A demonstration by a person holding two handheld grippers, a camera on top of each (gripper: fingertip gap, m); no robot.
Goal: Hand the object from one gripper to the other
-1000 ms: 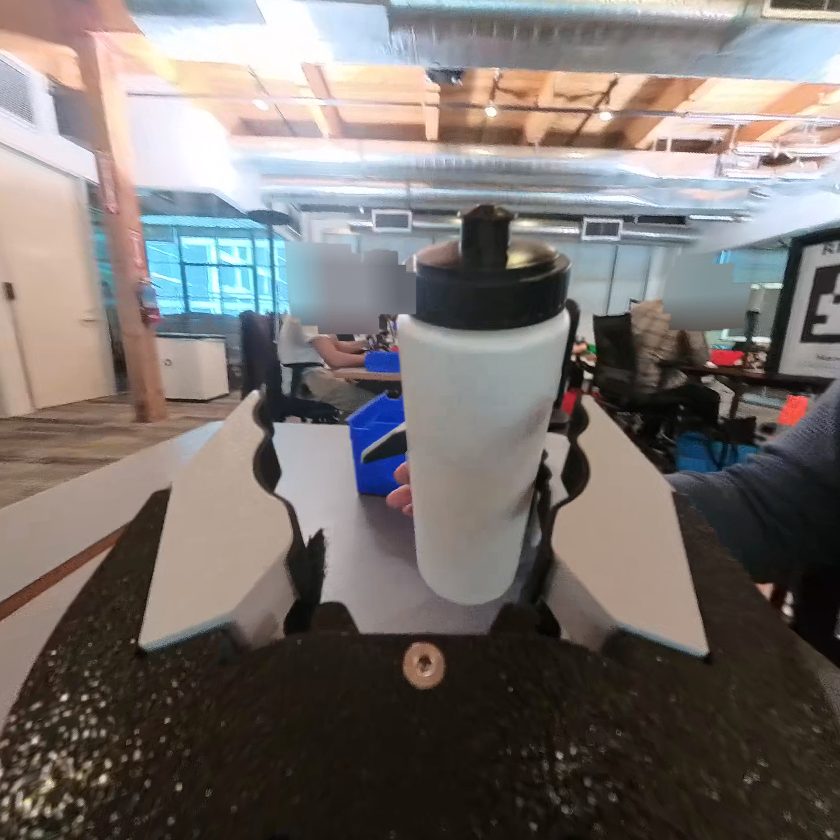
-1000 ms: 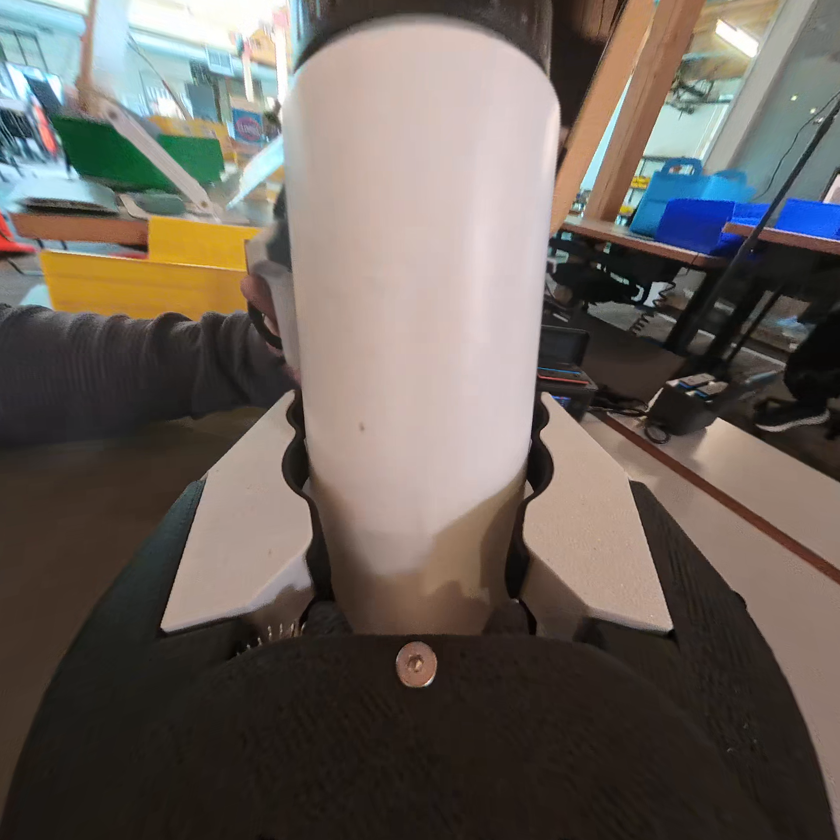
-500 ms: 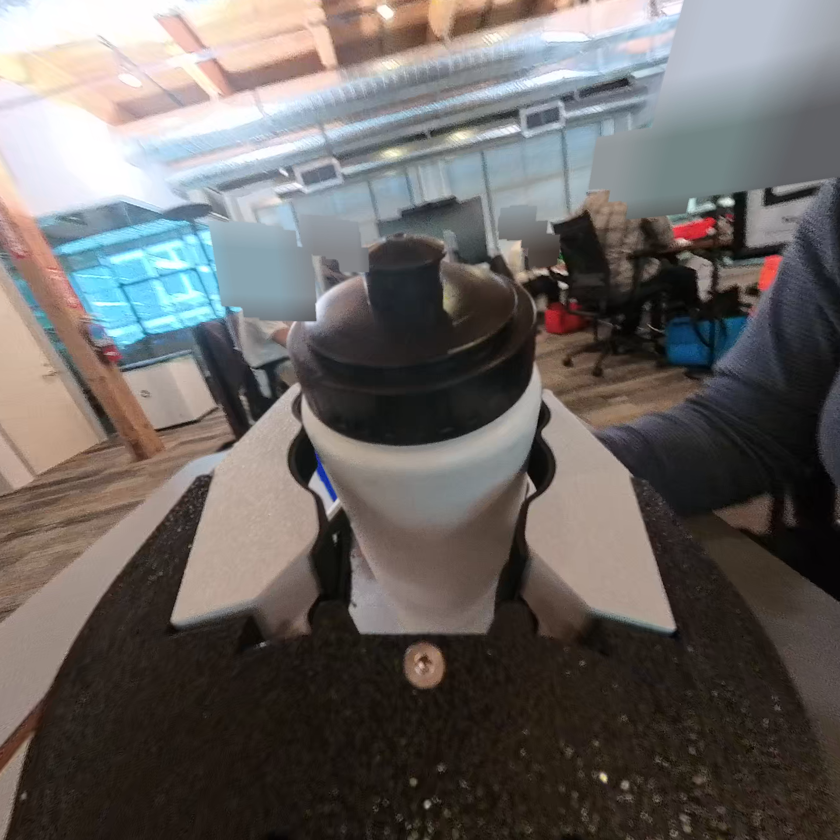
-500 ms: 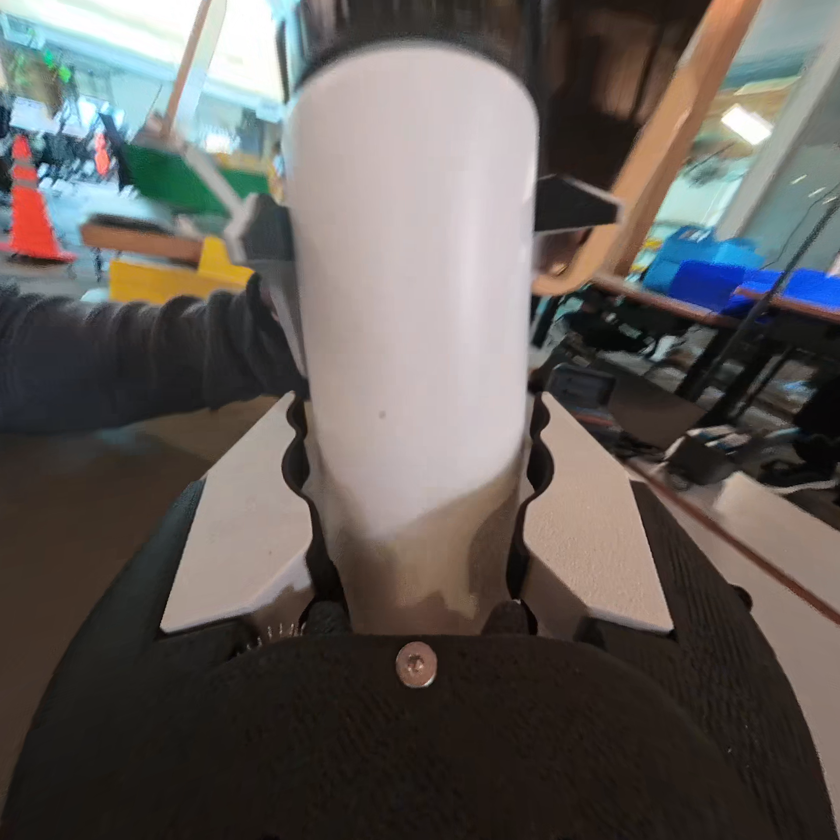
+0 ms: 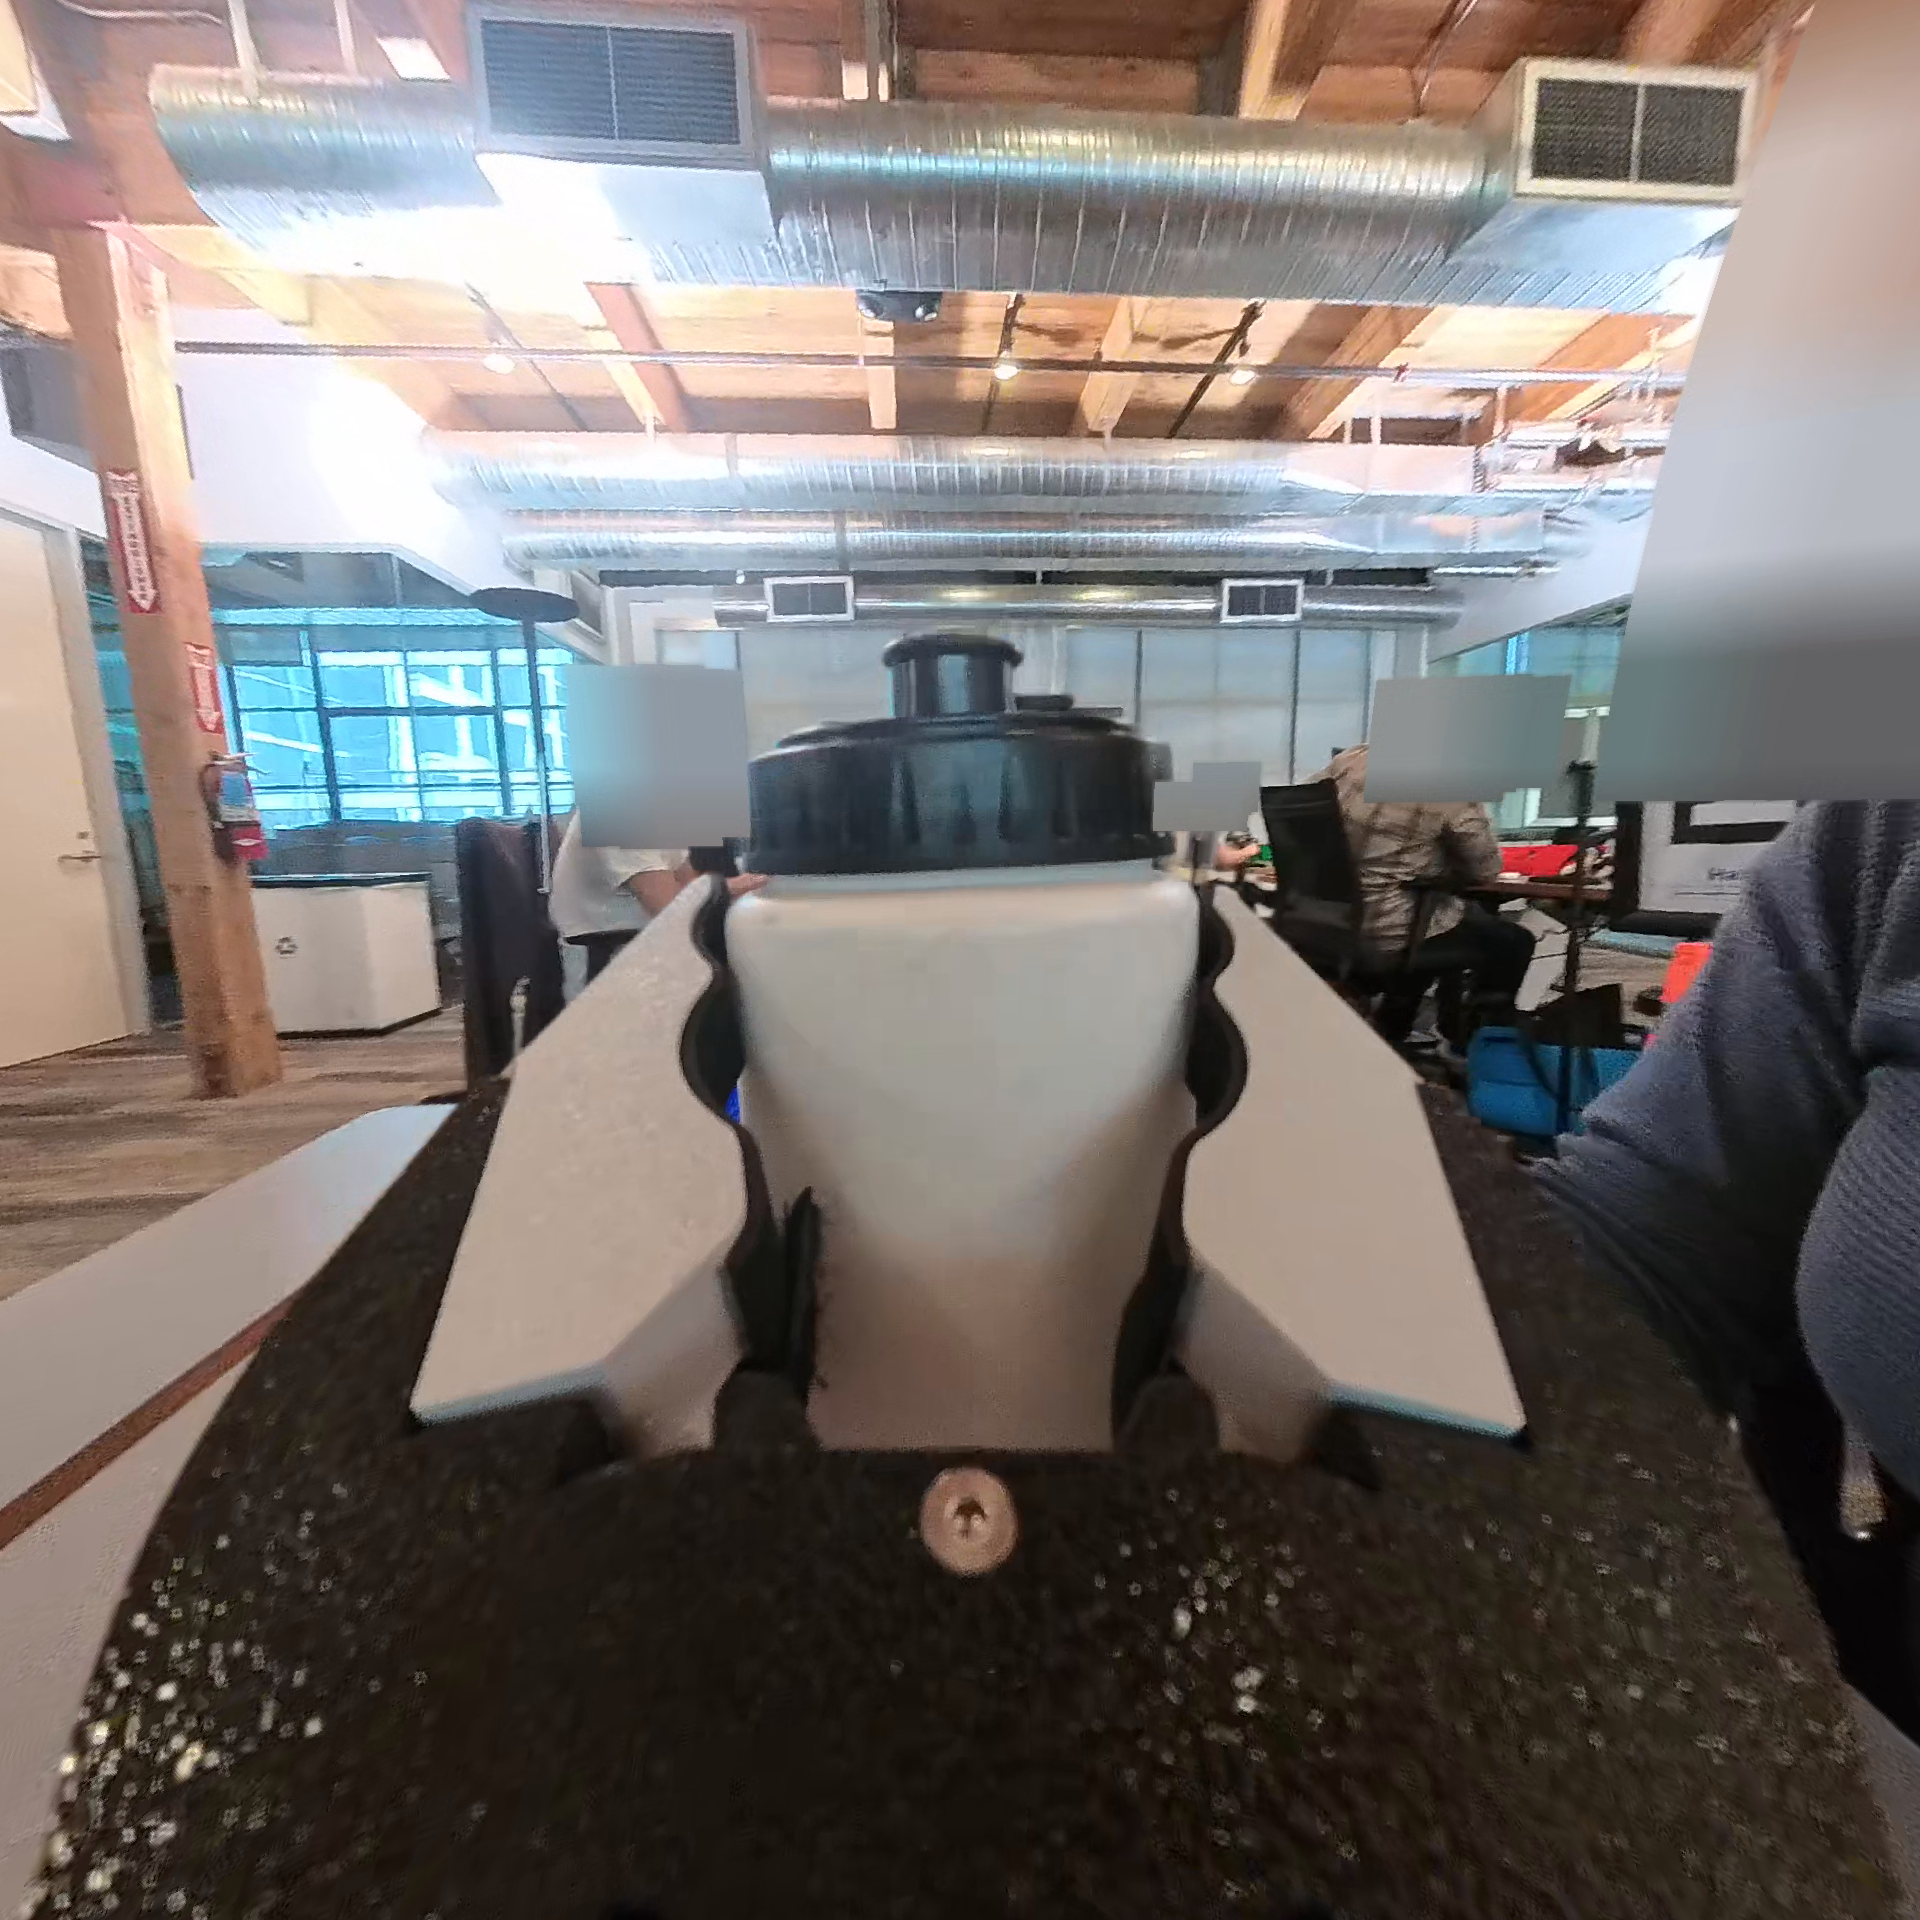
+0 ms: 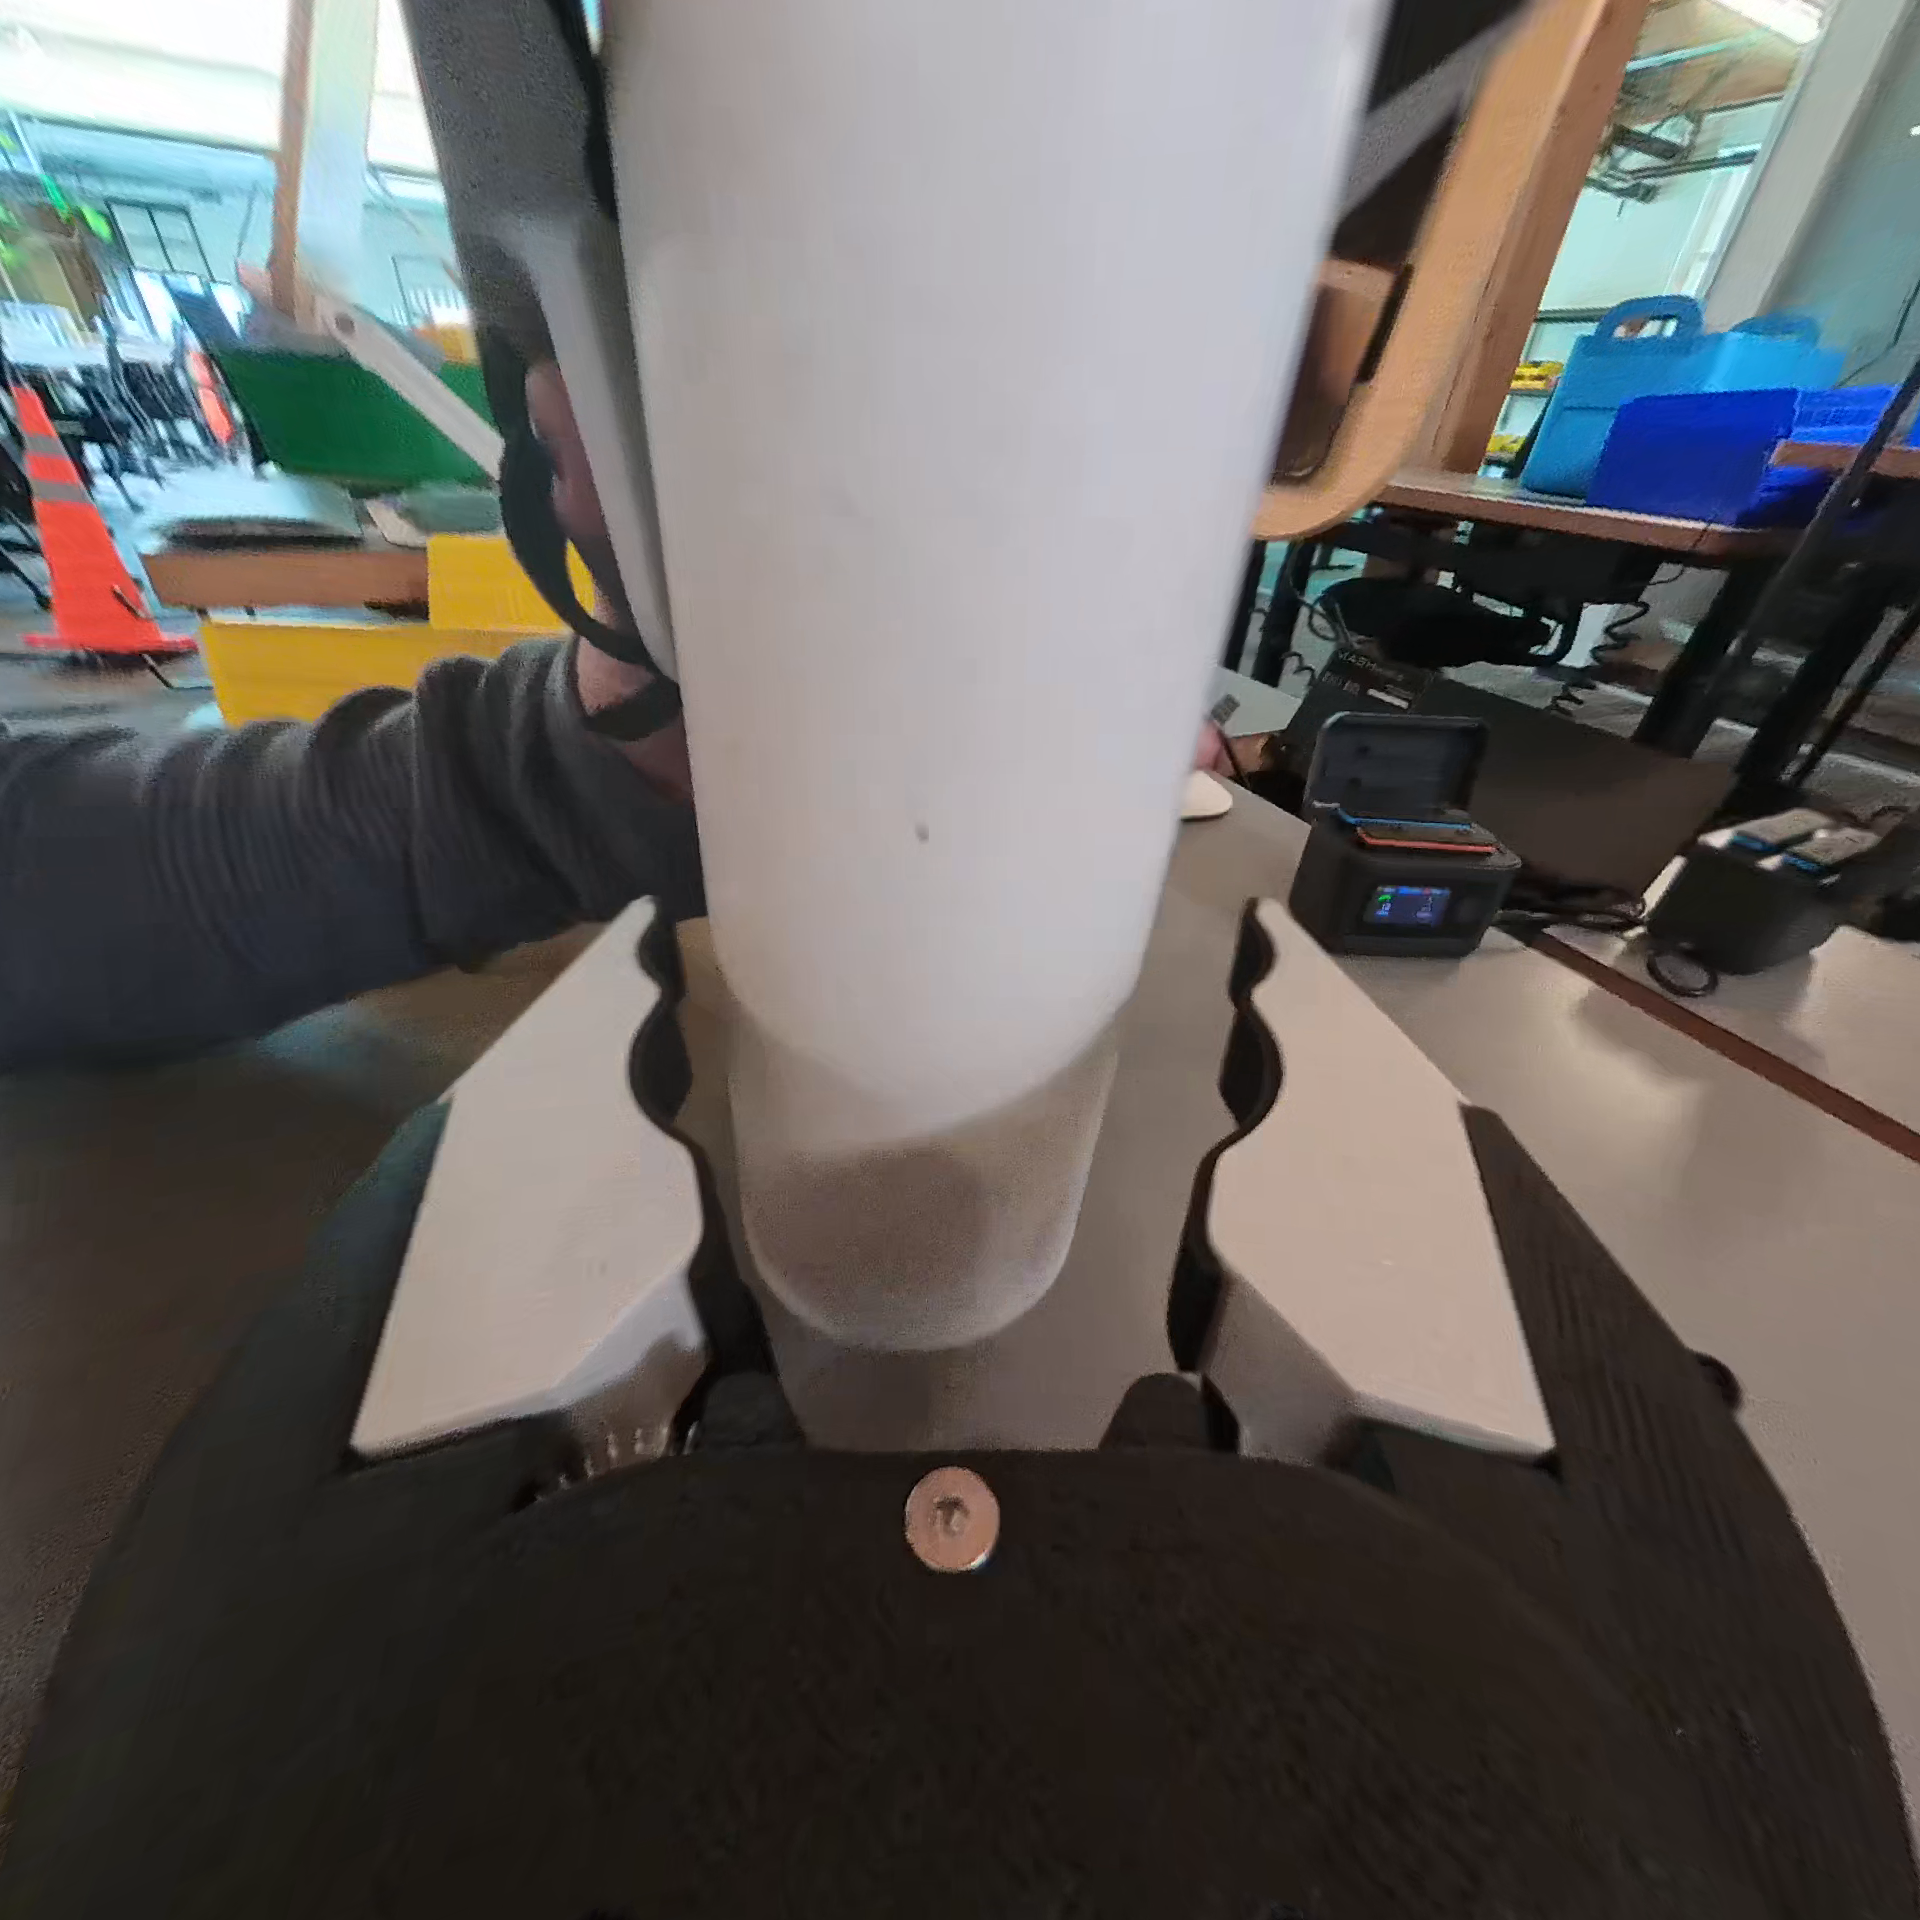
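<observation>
A white plastic bottle (image 5: 961, 1091) with a black screw cap (image 5: 951, 790) stands upright in the air. My left gripper (image 5: 961, 904) is shut on its upper body, just under the cap. In the right wrist view the bottle (image 6: 935, 520) fills the middle, and its base sits between the fingers of my right gripper (image 6: 953, 914). That gripper is open, with a gap on each side of the base. The left gripper's fingers (image 6: 499, 156) clamp the bottle high up in that view.
A grey table (image 6: 1558, 1143) lies below. Two black charger cases (image 6: 1403, 862) (image 6: 1756, 894) stand on it at the right. A dark sleeve (image 6: 260, 831) reaches in from the left. Blue bins (image 6: 1714, 416) and an orange cone (image 6: 62, 540) stand farther off. The left gripper's tips are roughly 12 cm from the right gripper's.
My left gripper moved onto the bottle's upper part and shut on it. My right gripper, shut on the bottle's base before, has opened and the base now sits loose between its fingers.
</observation>
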